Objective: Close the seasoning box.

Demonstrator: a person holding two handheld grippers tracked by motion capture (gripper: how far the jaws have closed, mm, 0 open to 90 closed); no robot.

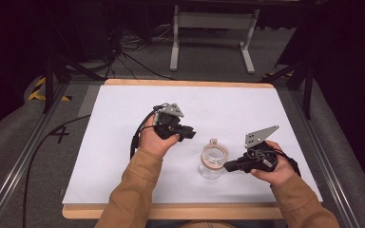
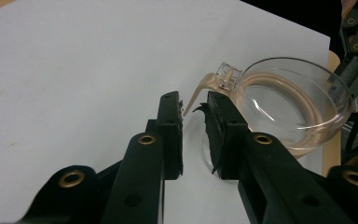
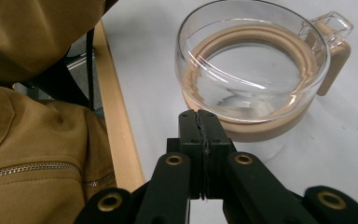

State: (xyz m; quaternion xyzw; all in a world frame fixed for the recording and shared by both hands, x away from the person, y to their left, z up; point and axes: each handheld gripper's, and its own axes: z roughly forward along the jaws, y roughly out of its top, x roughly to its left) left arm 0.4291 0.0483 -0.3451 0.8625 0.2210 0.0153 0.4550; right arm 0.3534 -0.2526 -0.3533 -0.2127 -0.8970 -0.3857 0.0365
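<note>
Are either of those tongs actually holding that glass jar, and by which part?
Neither holds it. The right tongs are shut on nothing, tips near the jar. The left tongs stand slightly open beside its lid tab, gripping nothing.

I see a white sheet (image 1: 123, 142) covering a wooden tabletop (image 1: 180, 211), which stands on grey carpet (image 1: 9, 142). Metal rails (image 1: 16, 171) run along both sides. Beyond the far edge I see a white metal stand (image 1: 214, 21) and loose black cables (image 1: 133, 52). A "4" (image 1: 59, 134) is marked at the left, near yellow-and-black tape (image 1: 38, 88).
</note>
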